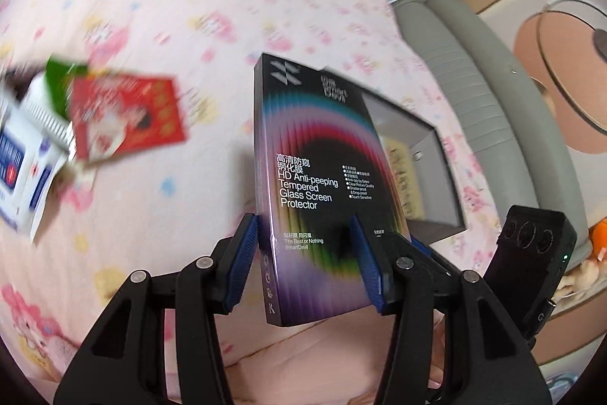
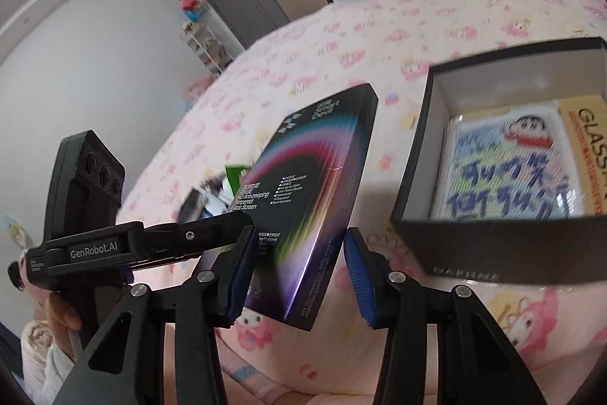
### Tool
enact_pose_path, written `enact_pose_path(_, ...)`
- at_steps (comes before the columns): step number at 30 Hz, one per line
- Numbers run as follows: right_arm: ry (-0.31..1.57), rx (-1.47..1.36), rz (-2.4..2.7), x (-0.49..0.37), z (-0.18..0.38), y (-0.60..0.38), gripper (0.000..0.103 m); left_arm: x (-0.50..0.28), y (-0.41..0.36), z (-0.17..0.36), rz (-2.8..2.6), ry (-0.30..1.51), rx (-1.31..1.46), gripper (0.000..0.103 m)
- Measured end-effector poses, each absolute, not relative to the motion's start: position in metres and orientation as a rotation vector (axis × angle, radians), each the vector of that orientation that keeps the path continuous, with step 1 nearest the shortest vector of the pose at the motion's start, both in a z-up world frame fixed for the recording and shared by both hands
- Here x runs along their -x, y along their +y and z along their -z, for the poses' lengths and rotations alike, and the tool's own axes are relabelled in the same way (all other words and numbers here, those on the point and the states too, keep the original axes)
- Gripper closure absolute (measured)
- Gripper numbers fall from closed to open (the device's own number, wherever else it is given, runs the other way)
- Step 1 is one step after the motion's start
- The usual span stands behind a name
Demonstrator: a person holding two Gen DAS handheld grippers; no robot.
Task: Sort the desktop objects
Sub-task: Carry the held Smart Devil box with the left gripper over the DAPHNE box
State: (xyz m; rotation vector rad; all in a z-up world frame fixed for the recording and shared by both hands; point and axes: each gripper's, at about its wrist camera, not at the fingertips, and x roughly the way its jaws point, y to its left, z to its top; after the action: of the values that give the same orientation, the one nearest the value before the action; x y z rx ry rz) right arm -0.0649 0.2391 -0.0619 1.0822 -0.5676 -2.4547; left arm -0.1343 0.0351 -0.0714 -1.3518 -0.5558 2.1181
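Blue pads of the left gripper (image 1: 303, 226) sit on either side of the screen protector box (image 1: 322, 158). One pad lies against the edge by its narrow spine and the other across its printed front, so these jaws look pinched on the lower part of the box. It stands nearly upright and clear of the pink patterned cover (image 1: 151, 6).

Seen from the right gripper (image 2: 297, 234), the same box tilts between its pads too. The pad on the left of that view is against the box. The other stands just beside its lettered side, and I cannot tell whether it presses or leaves a sliver of gap. A hand (image 2: 60, 314) grips the left tool's handle low on that side.

Just beyond the held box lies an open black box (image 2: 493, 253) on the cover. In it are a cartoon card (image 2: 504, 169) and, beside that, a yellow pack (image 2: 584, 147).

Well off to the other side, blurred, lie a red packet (image 1: 125, 116) and a white and blue pack (image 1: 22, 154), overlapping at their edges.
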Motion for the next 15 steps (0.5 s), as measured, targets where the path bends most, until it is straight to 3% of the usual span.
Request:
enact_pose_path(6, -0.610, -1.041, 2.562, 0.070, 0.040, 0.296, 0.061, 0.167, 0.110, 0.049, -2.034, -0.437, 1.344, 0.052)
enact_pose_path(15, -0.771, -1.288, 2.727, 0.084, 0.055, 0.416, 0.061, 0.215, 0.248, 0.095, -1.798, -0.422, 1.487, 0.052)
